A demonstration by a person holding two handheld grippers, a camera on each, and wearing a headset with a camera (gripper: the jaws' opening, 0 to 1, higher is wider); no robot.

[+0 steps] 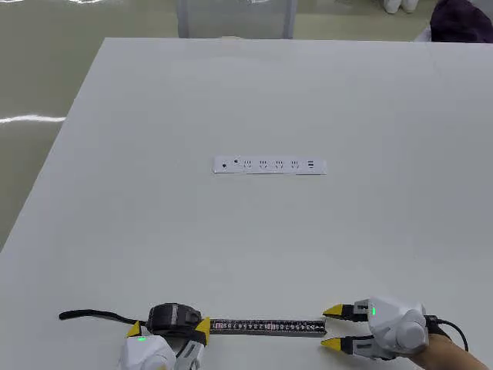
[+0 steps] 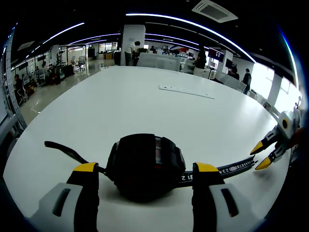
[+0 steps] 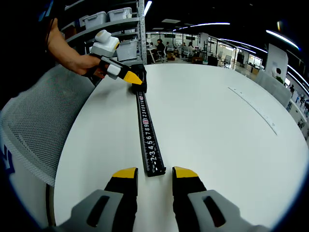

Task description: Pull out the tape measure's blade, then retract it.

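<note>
On the white table (image 1: 269, 247), the tape measure lay well apart from the power strip (image 1: 269, 165), on the person's side of it. Its thin black strap (image 1: 88, 314) trailed out far past the power strip's left end. The black case (image 1: 174, 315) sat a bit left of that same end.

The left gripper (image 2: 147, 170) came at the case from the person's side and pointed away, toward the power strip. Its fingers (image 2: 86, 170) were spread, one on each side of the case and just beside it. A thin gap showed on both sides in the left gripper view. So they seemed to fence the case in, not squeeze it.

The blade (image 3: 146, 130) was out of the case and lay flat on the table. It ran sideways, the same way as the power strip's long side. Its free end stopped about level with the power strip's right end.

The right gripper (image 3: 155, 173) hung low over the table and pointed back along the blade, toward the case. Its fingers (image 3: 126, 174) were spread apart and held nothing. The blade's end lay just in front of the fingertips, lined up with the gap between them.

The right gripper was the one nearer the blade's end. It would likely need to slide forward along the blade's line and close on the tip, while the left gripper kept the case in place.
</note>
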